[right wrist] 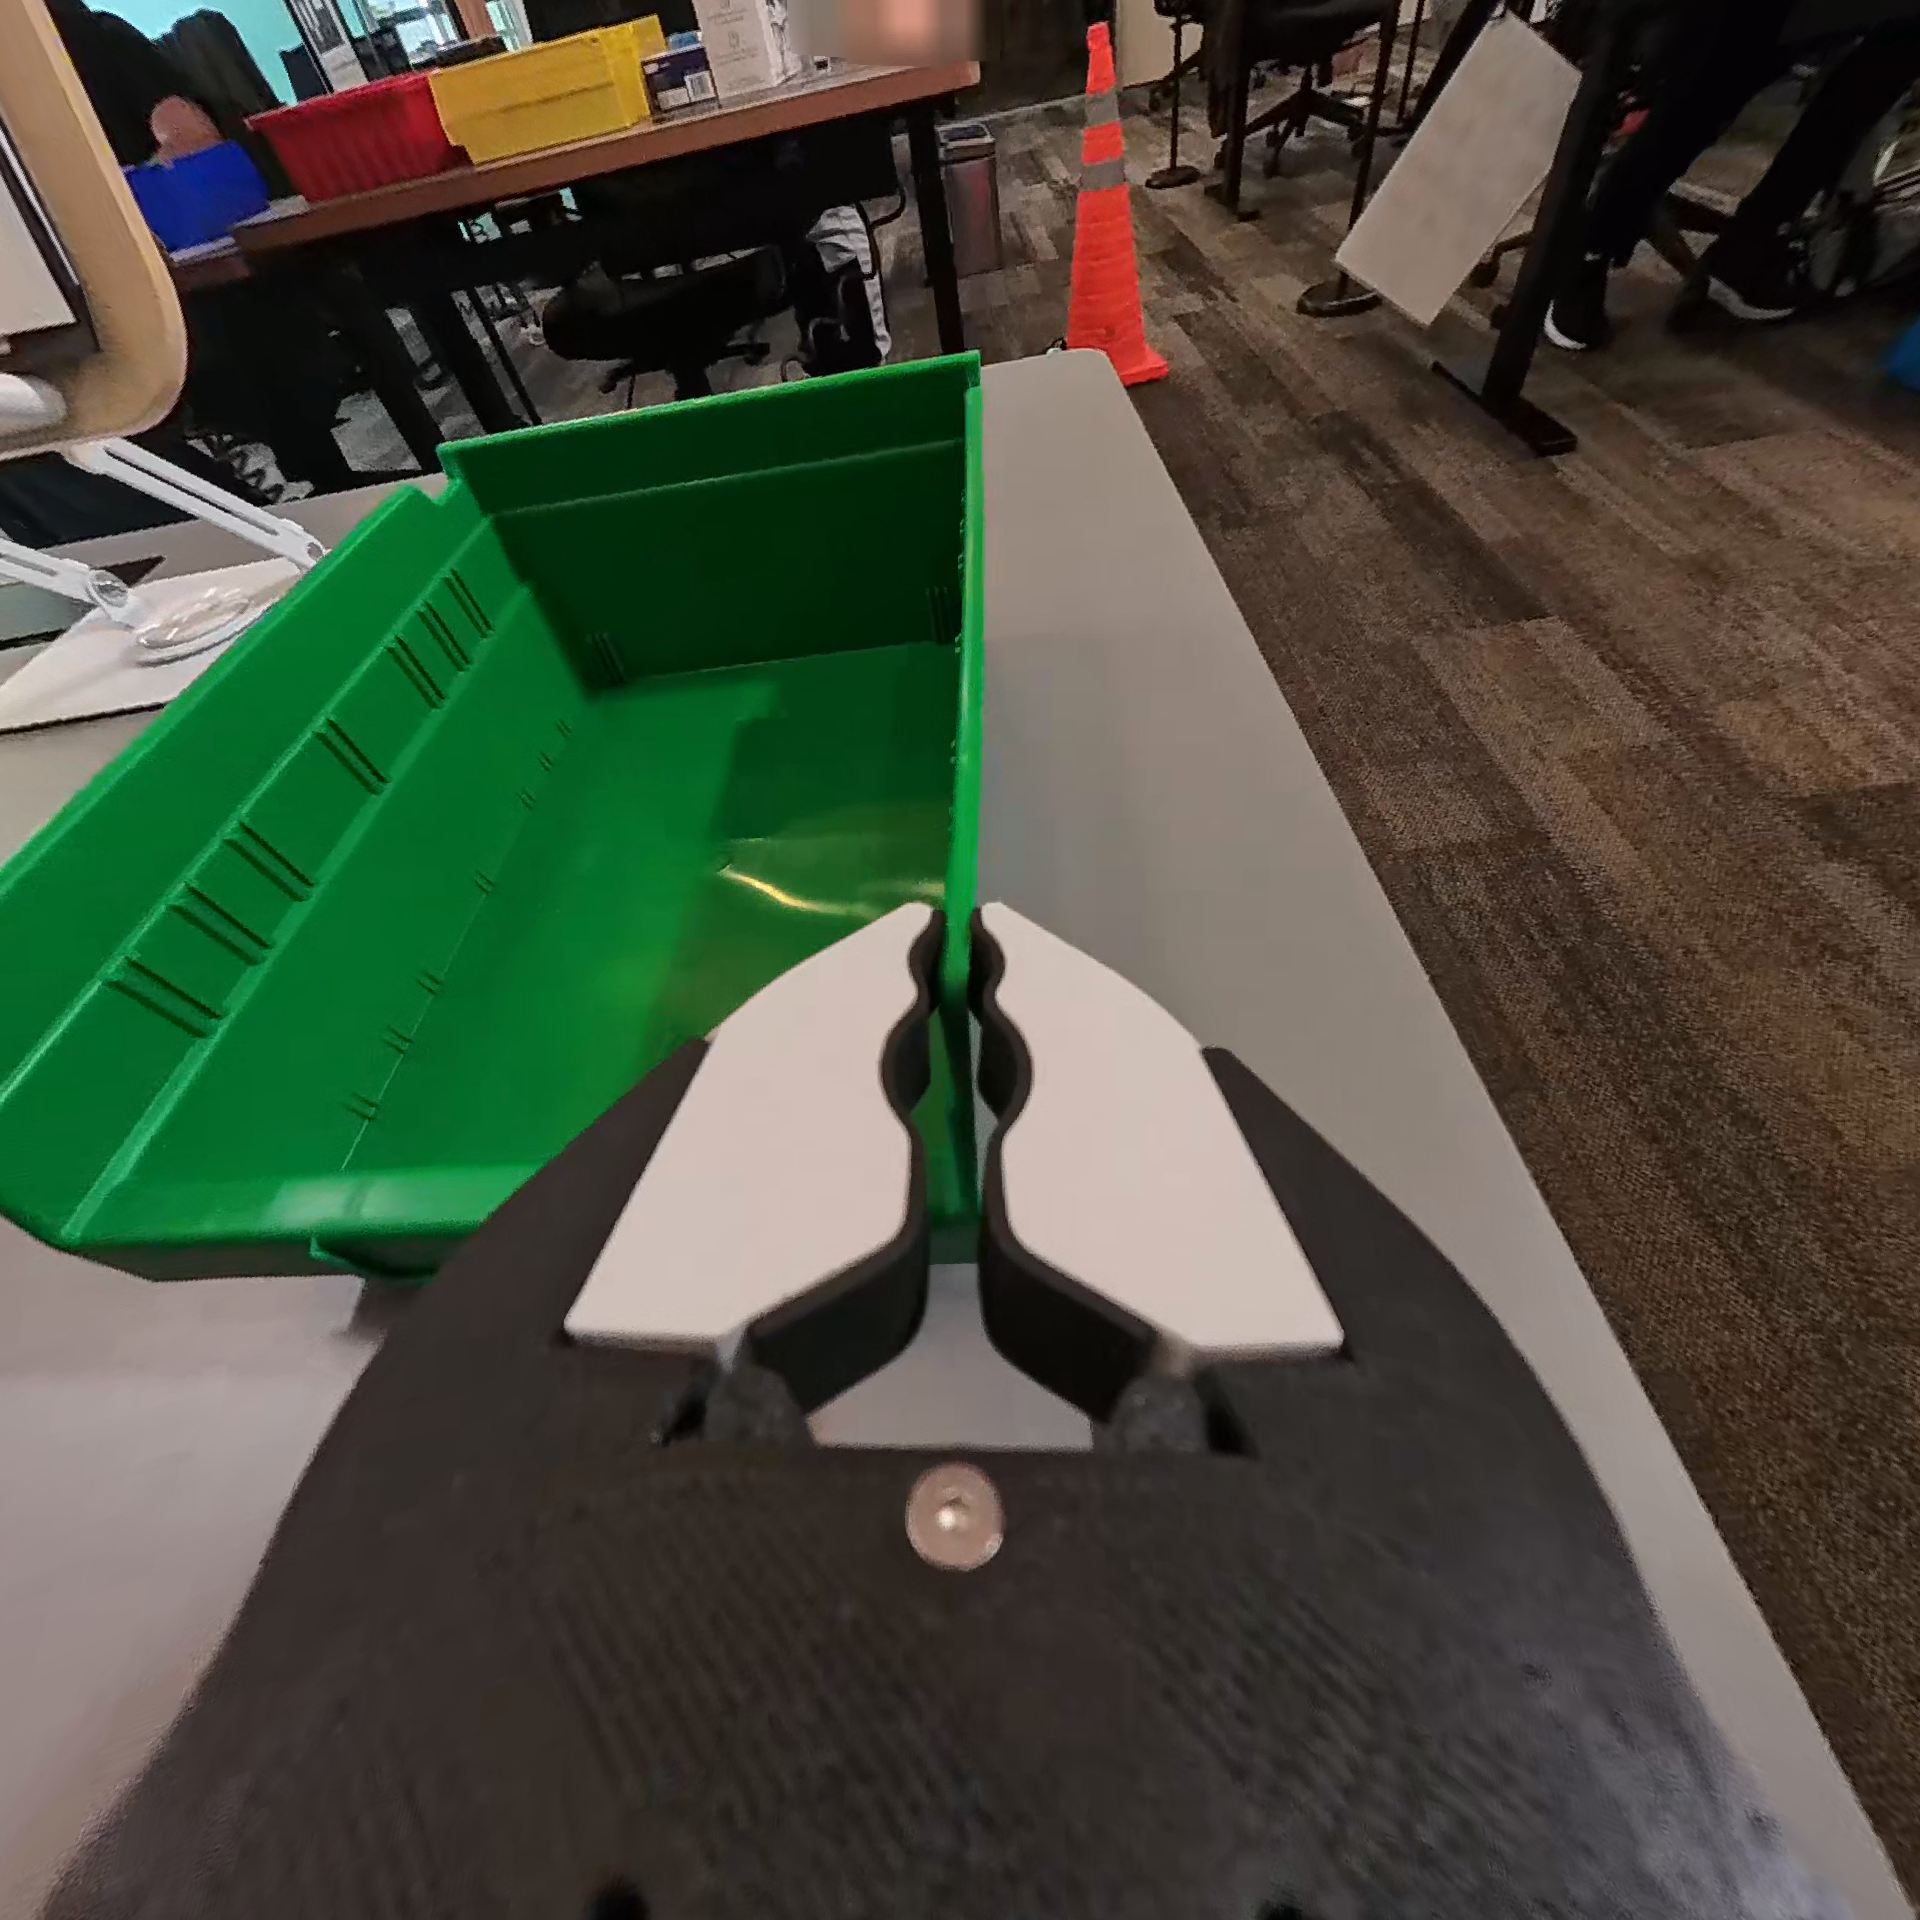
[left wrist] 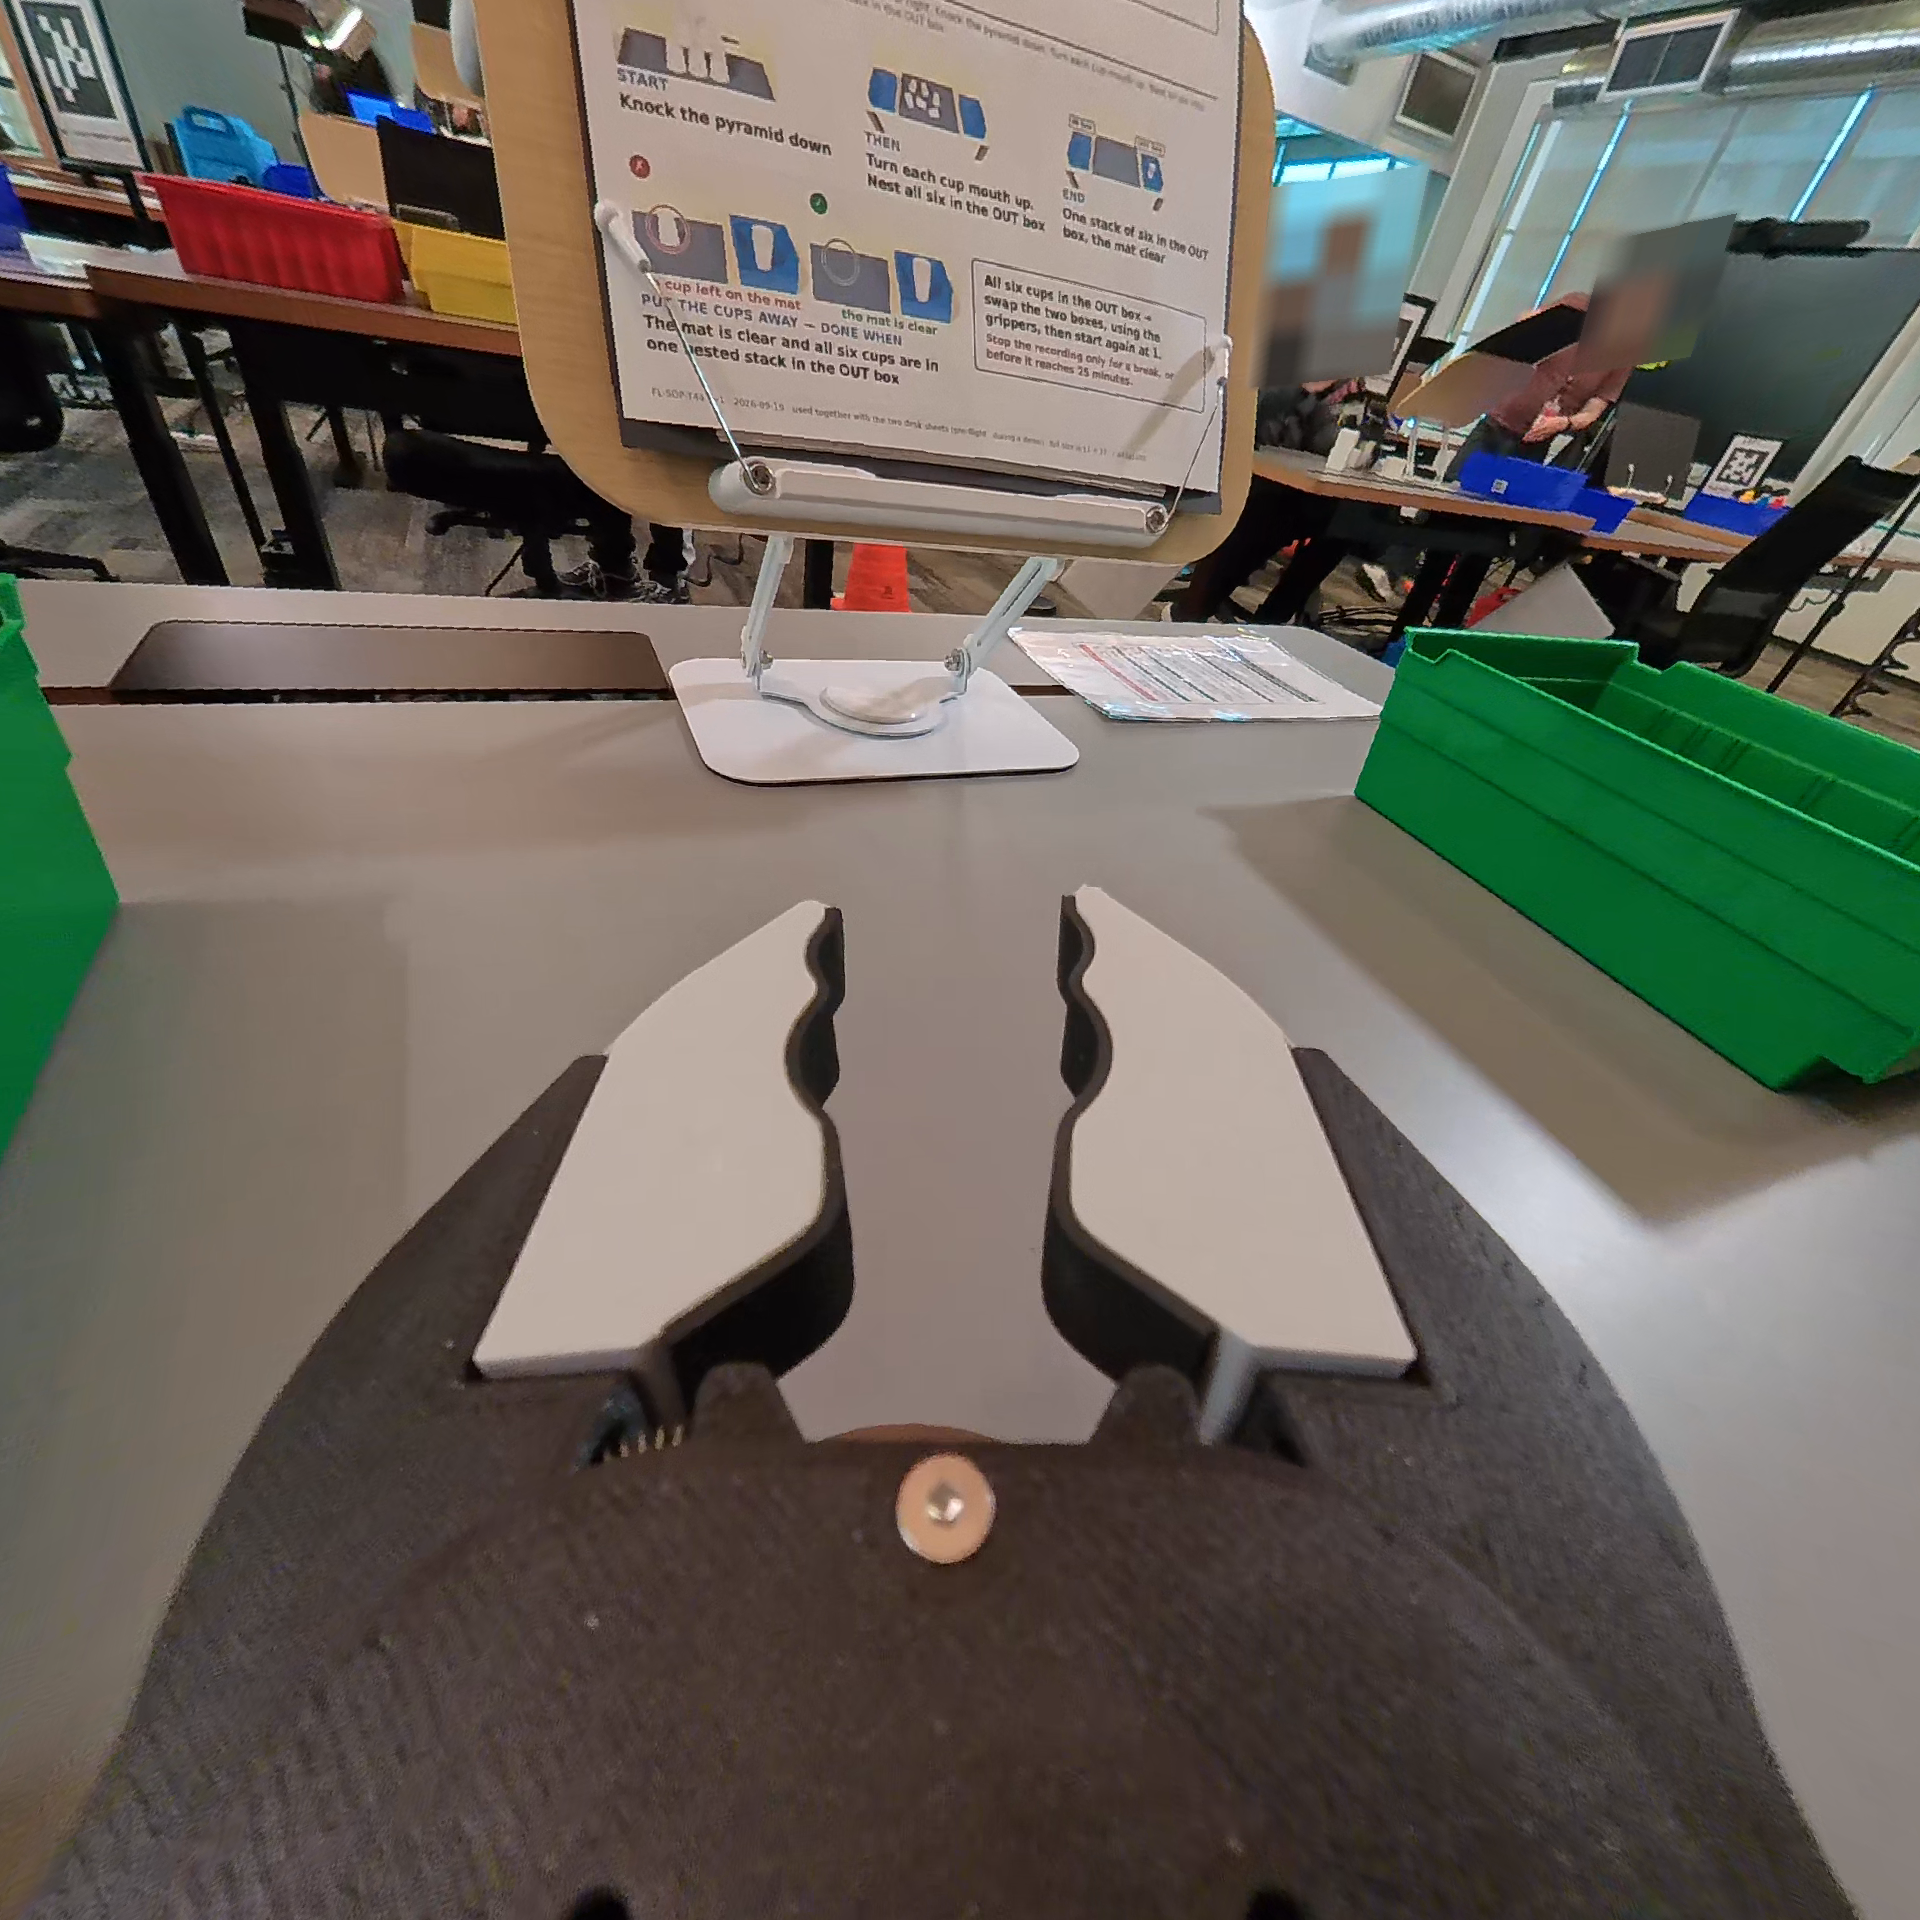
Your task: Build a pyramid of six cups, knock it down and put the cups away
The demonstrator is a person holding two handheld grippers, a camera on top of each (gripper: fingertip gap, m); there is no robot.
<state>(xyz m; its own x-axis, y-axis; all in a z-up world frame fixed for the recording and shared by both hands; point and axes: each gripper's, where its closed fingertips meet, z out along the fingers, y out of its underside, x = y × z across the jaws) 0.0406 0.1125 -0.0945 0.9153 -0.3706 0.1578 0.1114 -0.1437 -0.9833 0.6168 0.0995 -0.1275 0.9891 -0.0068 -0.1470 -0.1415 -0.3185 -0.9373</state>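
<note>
The right tool [right wrist: 958, 925] is clenched on the right-hand side wall of a green bin [right wrist: 447, 883], 1 finger inside the bin and 1 outside, the thin wall pinched between the dark wavy pads near the bin's near right corner. The bin looks tilted, its near edge apparently lifted off the grey counter [right wrist: 1143, 727]; whether any part of it touches the surface I cannot tell. It is open-topped and long, with slotted ribs along its left wall, and nothing shows inside it. It sits near the counter's right edge, beyond which lies brown carpet with an orange traffic cone [right wrist: 1107, 218] standing on it.

The left tool [left wrist: 948, 914] is released, its 2 fingers spread with only bare counter between them, grasping nothing. It hangs low over the counter, pointing at a document stand [left wrist: 883, 717] whose white base rests straight ahead, well apart from the fingertips. The stand carries a printed sheet [left wrist: 914, 208] of pictures and writing. In this view the same green bin [left wrist: 1621, 883] lies ahead and to the right of the left tool, apart from it. A second green bin [left wrist: 42, 883] shows at the left edge. A laminated sheet [left wrist: 1195, 675] lies flat beside the stand's base.
</note>
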